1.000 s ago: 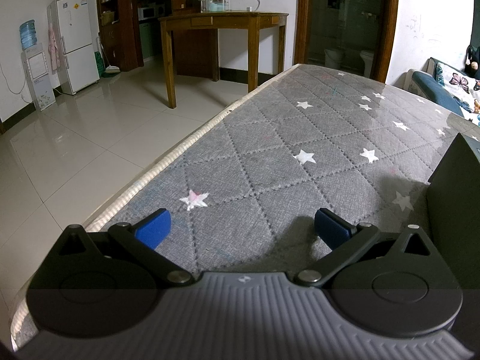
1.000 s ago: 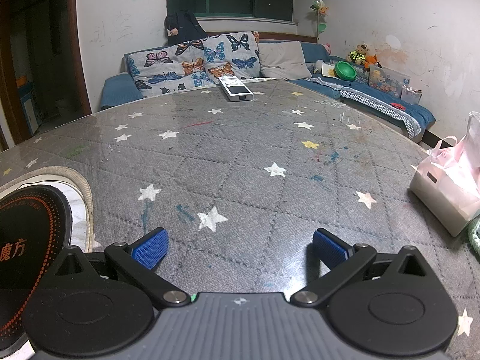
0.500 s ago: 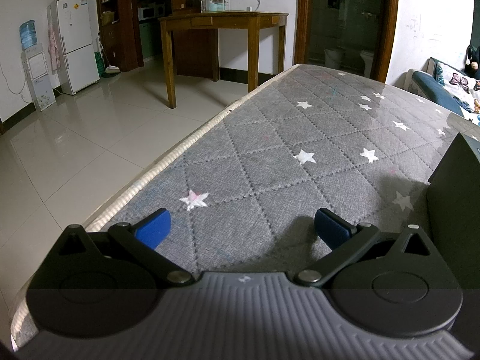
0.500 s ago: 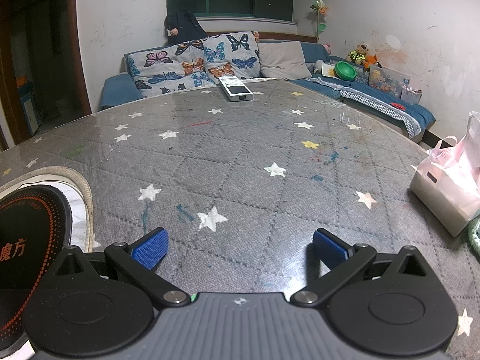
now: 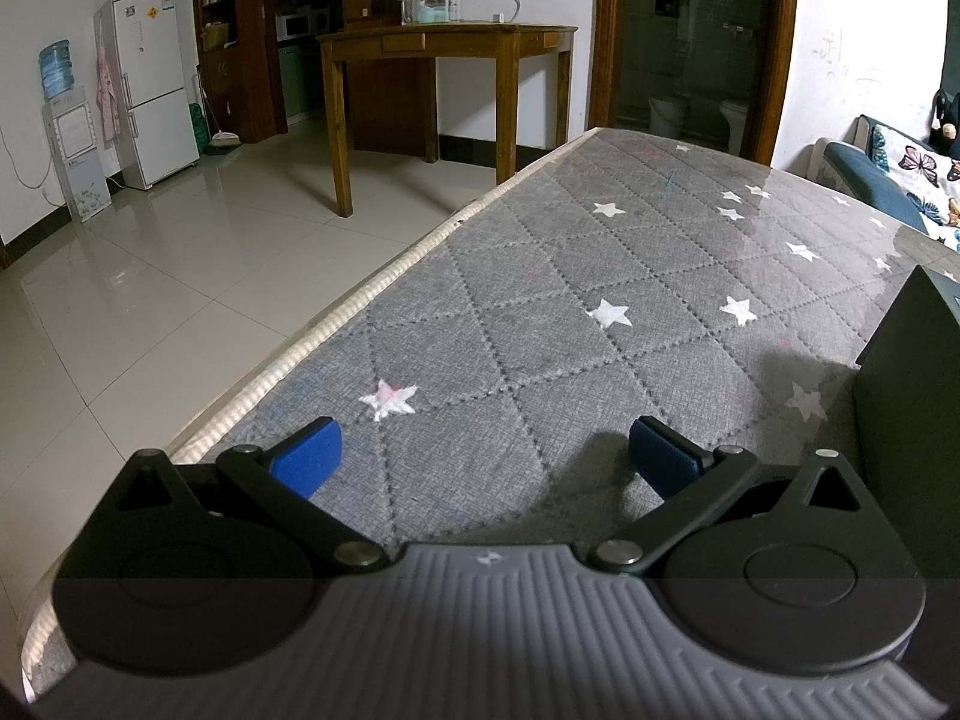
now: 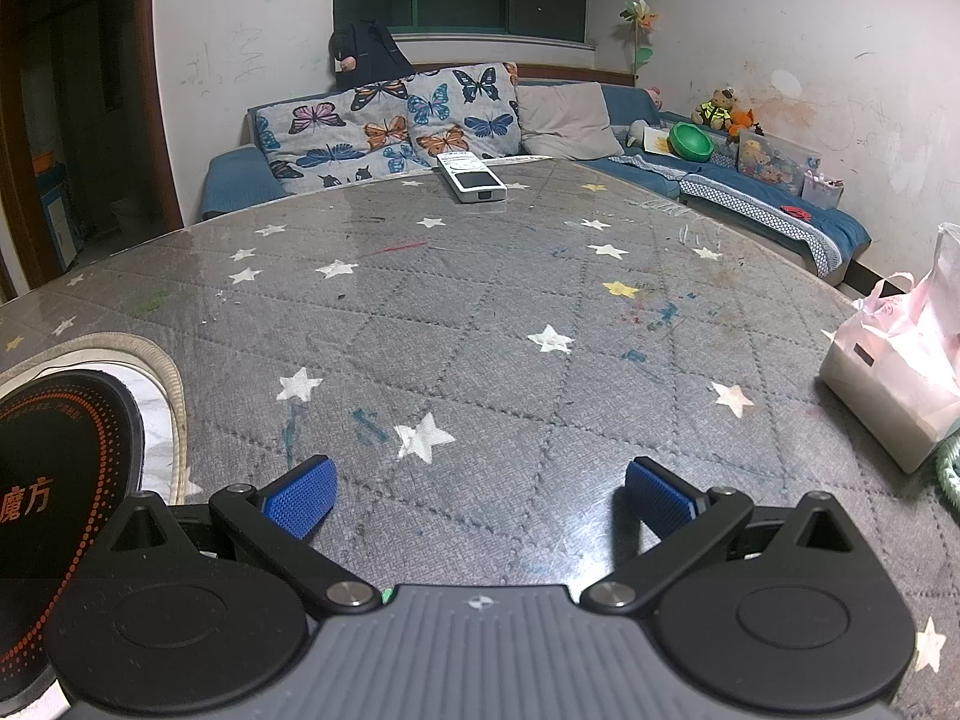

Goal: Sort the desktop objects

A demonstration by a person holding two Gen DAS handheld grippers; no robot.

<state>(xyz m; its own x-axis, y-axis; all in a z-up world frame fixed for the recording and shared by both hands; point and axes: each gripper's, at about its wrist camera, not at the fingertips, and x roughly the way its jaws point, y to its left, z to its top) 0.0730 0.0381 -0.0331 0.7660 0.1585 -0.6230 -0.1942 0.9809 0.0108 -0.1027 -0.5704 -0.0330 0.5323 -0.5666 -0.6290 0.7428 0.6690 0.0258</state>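
Star-quilted tabletop (image 6: 480, 312) lying mostly bare; both my grippers, left (image 5: 480, 459) and right (image 6: 480, 495), are hovering spread and empty. Sorting unstarted: remote (image 6: 472, 177) sitting far beyond tissue pack (image 6: 894, 384).

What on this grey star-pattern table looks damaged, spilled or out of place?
Nothing is spilled or broken. The grey star-pattern table cover carries blue, red and green pen-like scribbles, for example near its right side. A white remote control lies alone at the far edge, angled to it.
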